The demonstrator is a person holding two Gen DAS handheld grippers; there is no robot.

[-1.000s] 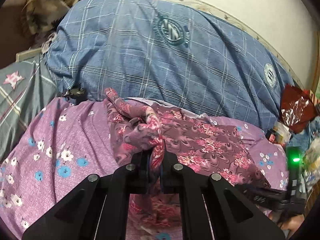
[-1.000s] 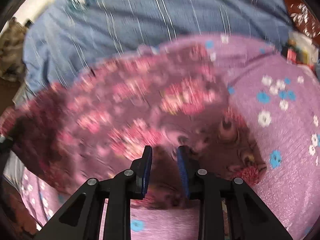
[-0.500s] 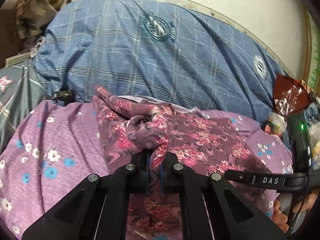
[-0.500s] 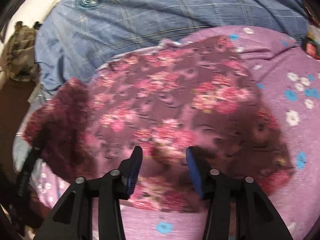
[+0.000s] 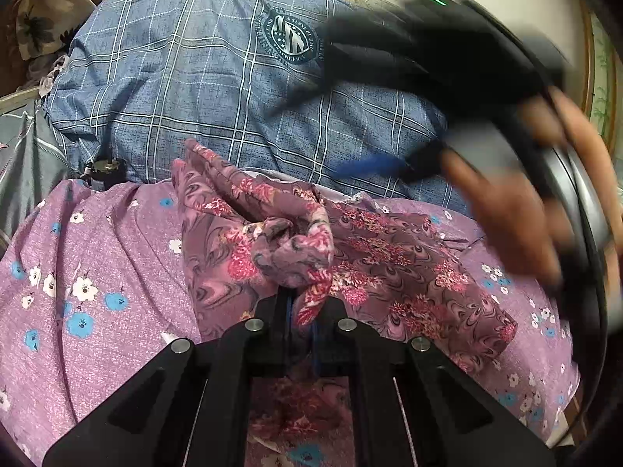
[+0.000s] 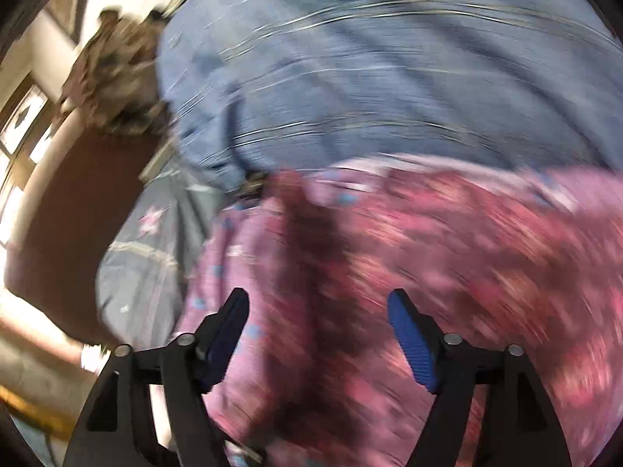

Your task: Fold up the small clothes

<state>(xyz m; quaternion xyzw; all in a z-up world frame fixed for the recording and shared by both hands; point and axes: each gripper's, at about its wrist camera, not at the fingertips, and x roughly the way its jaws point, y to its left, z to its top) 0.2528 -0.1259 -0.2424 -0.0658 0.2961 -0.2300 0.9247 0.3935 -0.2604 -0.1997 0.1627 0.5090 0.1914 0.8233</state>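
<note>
A maroon floral garment (image 5: 373, 257) lies crumpled on the purple flowered bedsheet (image 5: 97, 272). My left gripper (image 5: 303, 319) is shut on a bunched fold of the garment and holds it just above the sheet. My right gripper (image 6: 317, 330) is wide open and empty, hovering over the garment's left part (image 6: 447, 257); that view is motion-blurred. In the left wrist view the right gripper (image 5: 389, 105) is a dark blur with the person's hand (image 5: 518, 202), high at the right above the garment.
A big blue plaid pillow (image 5: 218, 78) lies behind the garment. A grey starred cloth (image 6: 155, 241) and a brown bed frame (image 6: 66, 214) are at the left. A camouflage cloth (image 5: 50, 7) lies at the far left corner.
My right gripper has opened wider and swung up and left over the garment, now blurred. My left gripper keeps its hold and has barely moved.
</note>
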